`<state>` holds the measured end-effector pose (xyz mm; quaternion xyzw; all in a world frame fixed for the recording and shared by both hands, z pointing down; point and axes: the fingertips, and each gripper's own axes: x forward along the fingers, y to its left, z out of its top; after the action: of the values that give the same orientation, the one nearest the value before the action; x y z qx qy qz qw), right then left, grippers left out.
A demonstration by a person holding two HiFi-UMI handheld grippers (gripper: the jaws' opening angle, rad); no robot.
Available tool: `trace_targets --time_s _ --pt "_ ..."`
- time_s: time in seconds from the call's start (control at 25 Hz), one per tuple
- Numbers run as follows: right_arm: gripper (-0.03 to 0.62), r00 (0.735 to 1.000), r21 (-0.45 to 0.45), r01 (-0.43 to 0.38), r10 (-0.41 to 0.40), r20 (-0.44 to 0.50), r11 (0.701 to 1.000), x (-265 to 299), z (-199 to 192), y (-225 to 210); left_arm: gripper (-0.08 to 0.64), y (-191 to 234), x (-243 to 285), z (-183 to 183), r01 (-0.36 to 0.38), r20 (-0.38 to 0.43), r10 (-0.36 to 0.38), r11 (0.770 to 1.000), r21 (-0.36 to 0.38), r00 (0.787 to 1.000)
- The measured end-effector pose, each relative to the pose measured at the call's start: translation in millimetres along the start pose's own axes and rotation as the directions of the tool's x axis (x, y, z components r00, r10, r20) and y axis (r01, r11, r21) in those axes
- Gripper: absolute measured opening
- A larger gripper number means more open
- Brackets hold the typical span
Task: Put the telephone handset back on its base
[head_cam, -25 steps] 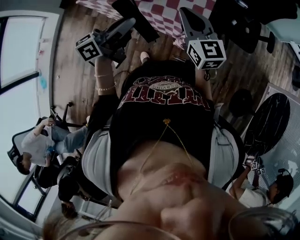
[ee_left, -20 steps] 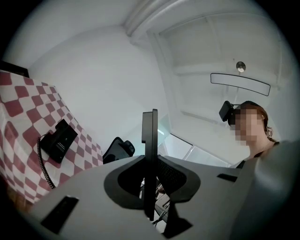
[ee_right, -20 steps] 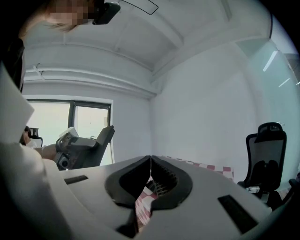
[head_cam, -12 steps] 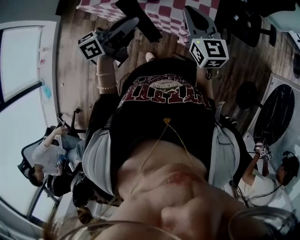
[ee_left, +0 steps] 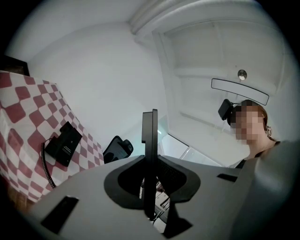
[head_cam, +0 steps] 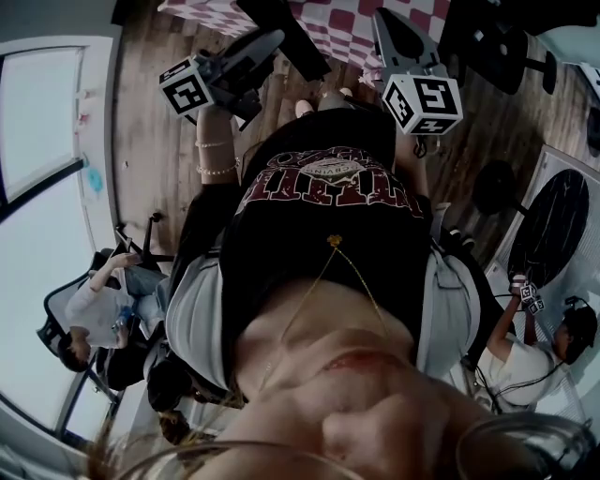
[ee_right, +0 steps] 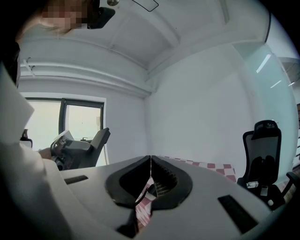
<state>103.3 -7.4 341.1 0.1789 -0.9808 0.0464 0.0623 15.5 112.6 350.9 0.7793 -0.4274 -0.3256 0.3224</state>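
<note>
Though hidden overhead, the telephone (ee_left: 63, 143) shows in the left gripper view.

The place is an office-like workroom set up for recording. In the head view a wood plank floor (head_cam: 150, 141) fills the upper left, with a tall window (head_cam: 37, 122) along the left edge. A table under a red-and-white checked cloth (head_cam: 328, 23) stands at the top centre. At the lower left a person (head_cam: 98, 305) sits in a dark swivel chair. At the lower right another seated person (head_cam: 525, 361) holds up a marker cube (head_cam: 530, 298). The right gripper view shows plain white walls (ee_right: 197, 103), a dark-framed window (ee_right: 70, 124) at the left and a mesh-backed office chair (ee_right: 262, 154) at the right.
</note>
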Motion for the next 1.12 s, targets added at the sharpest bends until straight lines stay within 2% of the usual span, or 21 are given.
trace_targets --time_s 0.2,0.6,0.76,1.0,1.12 --pt "0.020 1.000 0.003 -0.018 0.018 -0.002 1.000 3 -1 3 0.080 -5 1 3 -0.004 0.005 0.004 1.000 0.023 1.000" --pt "0.020 0.999 0.001 -0.045 0.045 -0.015 0.999 56 10 -15 0.080 30 11 37 -0.022 0.021 0.023 1.000 -0.005 1.000" --pt "0.020 0.998 -0.007 -0.064 0.064 -0.007 0.998 65 16 -17 0.080 30 18 44 -0.028 0.015 0.028 0.999 0.016 0.999" --pt "0.020 0.998 0.006 -0.070 0.070 -0.006 0.998 105 30 -57 0.080 58 56 73 -0.030 -0.008 0.030 1.000 0.003 1.000" --pt "0.020 0.997 0.005 -0.074 0.074 0.001 0.997 106 35 -59 0.080 56 59 75 -0.036 -0.014 0.036 0.999 0.014 0.999"
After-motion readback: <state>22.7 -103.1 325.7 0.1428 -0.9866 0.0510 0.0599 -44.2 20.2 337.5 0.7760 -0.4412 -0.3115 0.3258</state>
